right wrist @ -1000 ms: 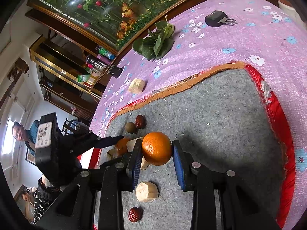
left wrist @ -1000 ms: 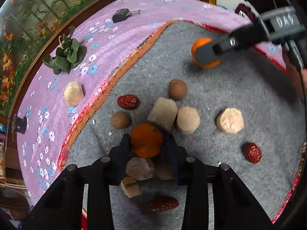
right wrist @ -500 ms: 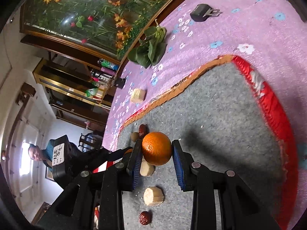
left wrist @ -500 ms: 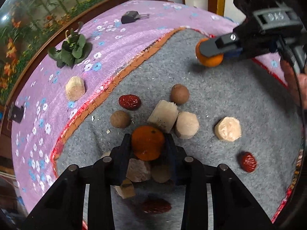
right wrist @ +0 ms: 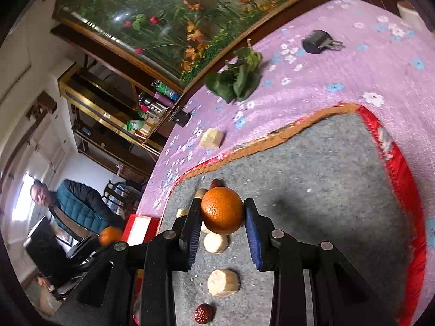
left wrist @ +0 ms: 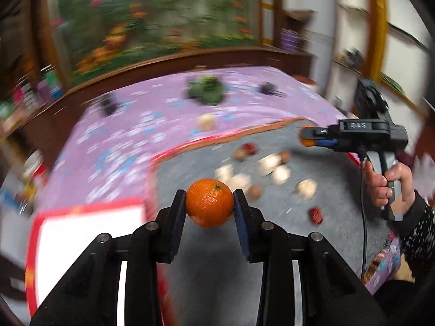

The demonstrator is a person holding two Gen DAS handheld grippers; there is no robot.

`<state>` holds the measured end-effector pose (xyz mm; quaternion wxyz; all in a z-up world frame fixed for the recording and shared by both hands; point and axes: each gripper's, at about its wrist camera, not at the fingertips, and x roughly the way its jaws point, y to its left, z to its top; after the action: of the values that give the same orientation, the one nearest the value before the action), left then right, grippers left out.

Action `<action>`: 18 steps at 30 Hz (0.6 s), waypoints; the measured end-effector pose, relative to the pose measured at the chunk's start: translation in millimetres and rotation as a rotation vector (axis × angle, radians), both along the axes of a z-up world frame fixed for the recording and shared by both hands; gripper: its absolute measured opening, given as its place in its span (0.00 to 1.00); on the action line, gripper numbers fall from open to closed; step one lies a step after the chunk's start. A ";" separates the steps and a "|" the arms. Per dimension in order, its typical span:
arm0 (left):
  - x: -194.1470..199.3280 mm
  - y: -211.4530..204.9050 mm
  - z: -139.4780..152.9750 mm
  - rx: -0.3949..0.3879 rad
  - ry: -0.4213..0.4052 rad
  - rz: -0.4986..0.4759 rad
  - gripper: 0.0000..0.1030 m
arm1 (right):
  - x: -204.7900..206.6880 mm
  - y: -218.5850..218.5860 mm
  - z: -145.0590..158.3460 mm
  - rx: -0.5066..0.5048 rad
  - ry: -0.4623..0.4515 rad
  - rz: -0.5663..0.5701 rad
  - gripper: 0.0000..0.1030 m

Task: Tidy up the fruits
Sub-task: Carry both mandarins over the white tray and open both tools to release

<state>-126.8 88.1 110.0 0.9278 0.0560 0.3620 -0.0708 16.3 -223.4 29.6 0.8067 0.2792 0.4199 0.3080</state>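
Note:
My left gripper (left wrist: 210, 206) is shut on an orange (left wrist: 209, 202) and holds it up above the grey mat (left wrist: 217, 266), near a red-rimmed white box (left wrist: 87, 231) at the left. My right gripper (right wrist: 221, 218) is shut on a second orange (right wrist: 222, 209), above the mat (right wrist: 326, 190); it also shows in the left wrist view (left wrist: 312, 137), off to the right. The left gripper's orange shows far left in the right wrist view (right wrist: 110, 235). Red dates (left wrist: 315, 215), brown round fruits (left wrist: 255, 191) and pale cut chunks (left wrist: 306, 188) lie on the mat.
A purple flowered cloth (right wrist: 353, 62) covers the table beyond the mat. On it lie a leafy green (right wrist: 239, 77), a pale chunk (right wrist: 212, 138) and a black clip (right wrist: 315, 44). A man in a teal jacket (right wrist: 78, 209) is at the left. The left wrist view is motion-blurred.
My left gripper has lifted its orange off the pile and swung up and left toward the white box. My right gripper has kept hold of its orange and tilted slightly.

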 end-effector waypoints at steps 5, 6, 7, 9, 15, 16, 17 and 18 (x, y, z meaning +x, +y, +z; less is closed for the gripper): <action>-62.9 63.3 -5.1 0.014 0.007 0.205 0.31 | -24.0 82.4 10.2 0.038 0.018 0.188 0.30; -70.8 74.7 -6.7 0.021 0.010 0.239 0.31 | -31.3 108.4 15.5 0.034 0.010 0.246 0.30; -77.9 86.1 -9.7 0.029 0.016 0.273 0.31 | -38.3 132.9 20.5 0.038 0.004 0.301 0.30; -89.3 109.0 -17.1 0.026 0.027 0.327 0.31 | -52.7 183.2 31.5 0.040 -0.009 0.400 0.30; -96.0 140.3 -50.3 -0.012 0.078 0.410 0.31 | -92.2 294.7 34.1 -0.047 -0.053 0.560 0.30; -95.6 143.1 -55.3 -0.016 0.086 0.420 0.31 | -98.9 306.3 30.9 -0.074 -0.062 0.568 0.30; -95.4 146.8 -61.1 -0.028 0.095 0.430 0.31 | -104.3 317.5 26.5 -0.107 -0.074 0.575 0.30; -94.0 148.4 -64.6 -0.034 0.100 0.437 0.31 | -109.2 327.9 21.1 -0.121 -0.089 0.608 0.30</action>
<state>-220.7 236.5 45.4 0.9027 -0.0429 0.4101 0.1230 -92.9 104.5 50.7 0.7105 0.0785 0.4659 0.5215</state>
